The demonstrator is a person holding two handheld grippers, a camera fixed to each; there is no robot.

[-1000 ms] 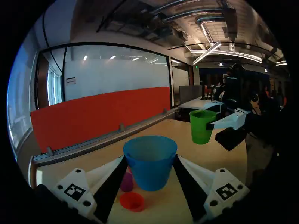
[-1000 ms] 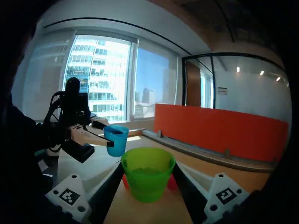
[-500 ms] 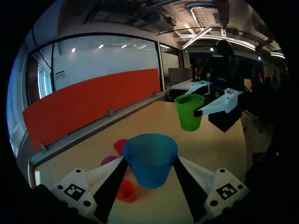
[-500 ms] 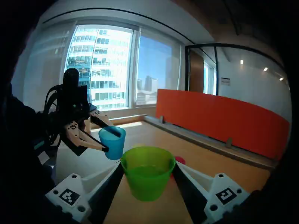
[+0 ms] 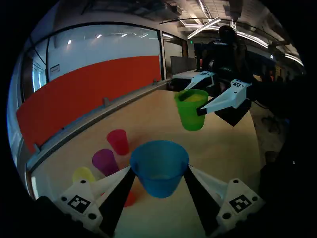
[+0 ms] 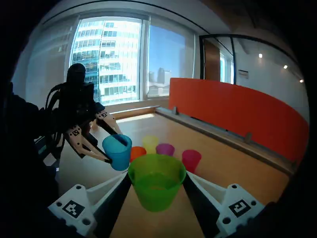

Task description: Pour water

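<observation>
In the left gripper view my left gripper is shut on a blue cup, held upright above the wooden table. Farther off to the right, the right gripper holds a green cup in the air. In the right gripper view my right gripper is shut on that green cup, which has liquid inside. To its left the left gripper holds the blue cup at a slight tilt.
Small cups stand on the table: red, purple, yellow and orange. In the right gripper view they are orange, yellow, purple and red. An orange partition lines the table's far edge.
Both gripper views have tipped downward, bringing the small cups on the table into sight. The green and blue cups have drawn closer to each other.
</observation>
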